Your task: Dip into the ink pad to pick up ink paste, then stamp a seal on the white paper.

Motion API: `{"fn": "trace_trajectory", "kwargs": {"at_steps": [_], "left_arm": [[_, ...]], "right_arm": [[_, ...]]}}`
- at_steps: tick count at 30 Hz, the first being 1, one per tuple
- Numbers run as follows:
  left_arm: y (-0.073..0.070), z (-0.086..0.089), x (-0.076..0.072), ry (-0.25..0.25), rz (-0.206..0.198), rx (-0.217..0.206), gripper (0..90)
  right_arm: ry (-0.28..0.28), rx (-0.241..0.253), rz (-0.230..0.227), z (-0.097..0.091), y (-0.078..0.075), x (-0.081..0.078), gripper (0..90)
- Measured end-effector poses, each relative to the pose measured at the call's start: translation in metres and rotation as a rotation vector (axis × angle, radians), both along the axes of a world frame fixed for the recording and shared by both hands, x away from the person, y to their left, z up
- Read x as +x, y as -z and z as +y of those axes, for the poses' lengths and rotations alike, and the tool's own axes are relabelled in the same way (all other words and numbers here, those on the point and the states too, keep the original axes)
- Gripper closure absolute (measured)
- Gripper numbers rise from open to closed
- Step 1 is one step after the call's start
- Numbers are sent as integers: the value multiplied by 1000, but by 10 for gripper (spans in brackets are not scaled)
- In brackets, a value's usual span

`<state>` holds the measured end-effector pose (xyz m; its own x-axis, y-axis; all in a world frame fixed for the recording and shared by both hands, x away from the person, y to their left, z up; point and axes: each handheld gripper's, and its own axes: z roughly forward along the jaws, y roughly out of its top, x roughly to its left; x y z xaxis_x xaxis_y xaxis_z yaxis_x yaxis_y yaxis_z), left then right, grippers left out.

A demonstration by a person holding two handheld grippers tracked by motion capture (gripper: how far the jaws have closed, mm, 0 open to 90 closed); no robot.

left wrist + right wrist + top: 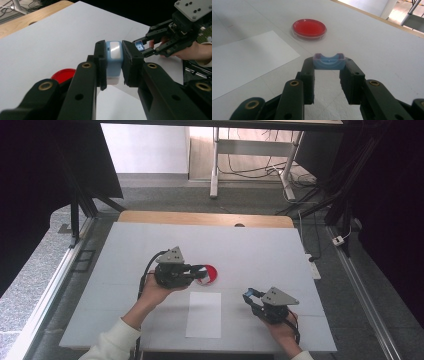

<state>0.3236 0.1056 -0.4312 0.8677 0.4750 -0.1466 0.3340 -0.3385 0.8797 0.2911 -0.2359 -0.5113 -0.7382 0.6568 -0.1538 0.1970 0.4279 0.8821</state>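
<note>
Between the left gripper's (113, 62) clamped jaws, keep the blue stamp body (114, 60) steady above the red ink dish (63, 75), holding its blue cap (328, 61) pinched in the right gripper (328, 71) well aside.

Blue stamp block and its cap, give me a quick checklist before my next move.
1. Left tongs clamped on blue block: ok.
2. Right tongs clamped on blue cap: ok.
3. Cap apart from block: ok.
4. Red pad dish uncovered: ok.
5. White paper sheet flat on the table, nothing on it: ok.
6. Block's underside inked: cannot tell.
</note>
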Motion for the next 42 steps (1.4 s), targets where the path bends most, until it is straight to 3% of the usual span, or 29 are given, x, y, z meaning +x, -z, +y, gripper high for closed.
{"fn": "trace_trajectory", "kwargs": {"at_steps": [12, 23, 33, 42], "left_arm": [[1, -1, -8, 34, 5, 21, 744], [8, 4, -15, 30, 17, 43, 744], [8, -2, -21, 51, 16, 48, 744], [20, -9, -27, 73, 38, 76, 743]], "right_arm": [[1, -1, 0, 1, 0, 1, 648], [0, -2, 2, 1, 1, 2, 648], [6, -1, 2, 1, 0, 1, 648], [5, -4, 1, 2, 1, 1, 648]]}}
